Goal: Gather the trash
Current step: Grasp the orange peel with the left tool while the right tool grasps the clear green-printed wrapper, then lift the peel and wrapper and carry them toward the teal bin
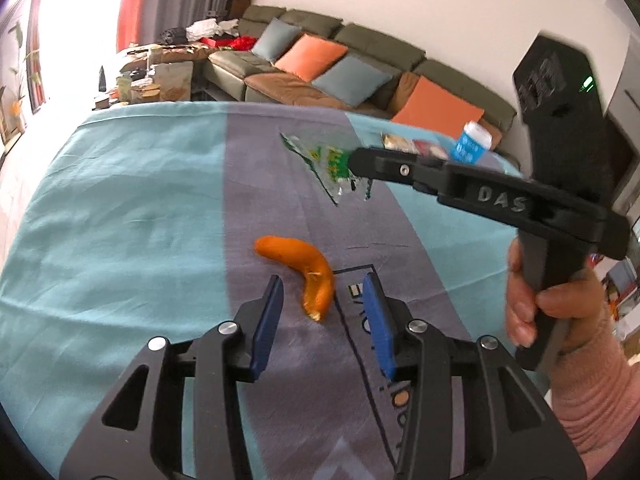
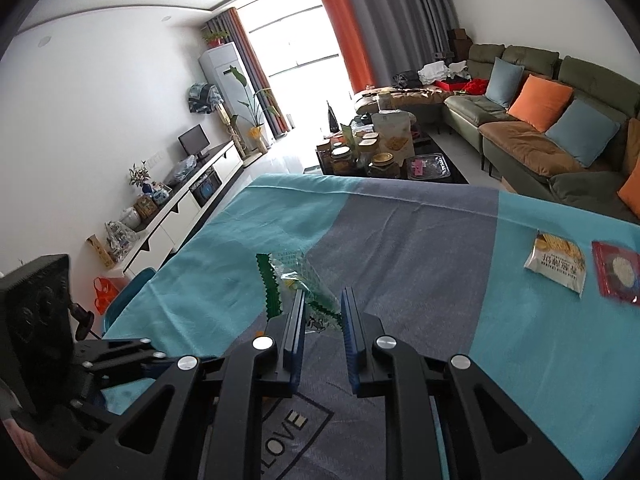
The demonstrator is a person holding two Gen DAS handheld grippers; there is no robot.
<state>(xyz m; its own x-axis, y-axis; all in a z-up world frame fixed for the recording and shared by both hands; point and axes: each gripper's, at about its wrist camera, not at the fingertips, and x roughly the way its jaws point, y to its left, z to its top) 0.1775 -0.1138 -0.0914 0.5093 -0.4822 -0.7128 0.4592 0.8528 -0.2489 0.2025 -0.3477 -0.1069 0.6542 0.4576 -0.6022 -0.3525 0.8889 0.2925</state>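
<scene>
L tongs open, nothing gripped; blue pads stand apart just above the cloth. Orange peel lies on the grey stripe of the tabletop, curved, loose, its lower end between the pad tips but touching neither, w/ the rest reaching toward the far edge.

R tongs nearly closed, gripping a clear plastic wrapper w/ green zigzag edge; in the left wrist view the wrapper hangs from the tong tips, lifted off the cloth, over the grey stripe beyond the peel. In the right wrist view the wrapper bunches between and ahead of the pads, green edge sticking up to the left. A hand in a pink sleeve grips the R handle.

Near the tabletop's right edge, on the teal part: a snack packet yellow/white, and just beside it, on its right, a red packet w/ a round window. A blue-and-white small container shows near those packets, toward the far right corner; whether upright or tipped, can't tell.

Cloth is teal w/ a grey centre band, printed "LOVE" box near the near edge.
</scene>
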